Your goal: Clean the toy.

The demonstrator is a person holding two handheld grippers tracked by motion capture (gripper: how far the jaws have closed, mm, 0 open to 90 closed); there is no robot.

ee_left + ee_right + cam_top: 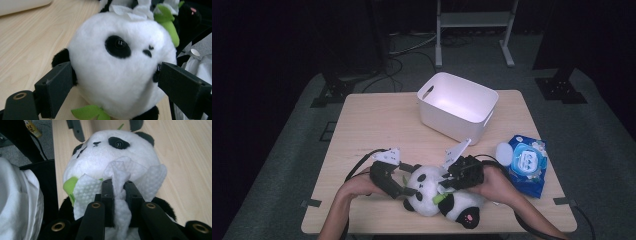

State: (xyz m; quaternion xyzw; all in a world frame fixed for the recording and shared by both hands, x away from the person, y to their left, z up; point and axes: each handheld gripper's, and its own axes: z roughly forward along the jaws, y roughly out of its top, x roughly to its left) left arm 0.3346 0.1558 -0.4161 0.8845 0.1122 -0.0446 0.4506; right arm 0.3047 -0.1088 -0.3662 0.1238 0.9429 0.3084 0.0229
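Observation:
A black-and-white panda plush [426,194] with green leaf trim lies near the table's front edge. My left gripper [404,186] comes in from its left. In the left gripper view the two jaws stand on either side of the panda's round head [120,70] and press into the fur, so my left gripper [115,77] holds it. My right gripper [118,184] is shut on a white embossed wipe [87,191]. The wipe lies against the panda's head [100,155] near its chin. In the high view my right gripper [447,184] sits at the head's right side.
A white plastic bin [447,122] stands open at the back middle of the wooden table [372,125]. A blue pack of wet wipes [527,165] lies at the right edge, with a white round lid [503,151] beside it. Cables trail off the front.

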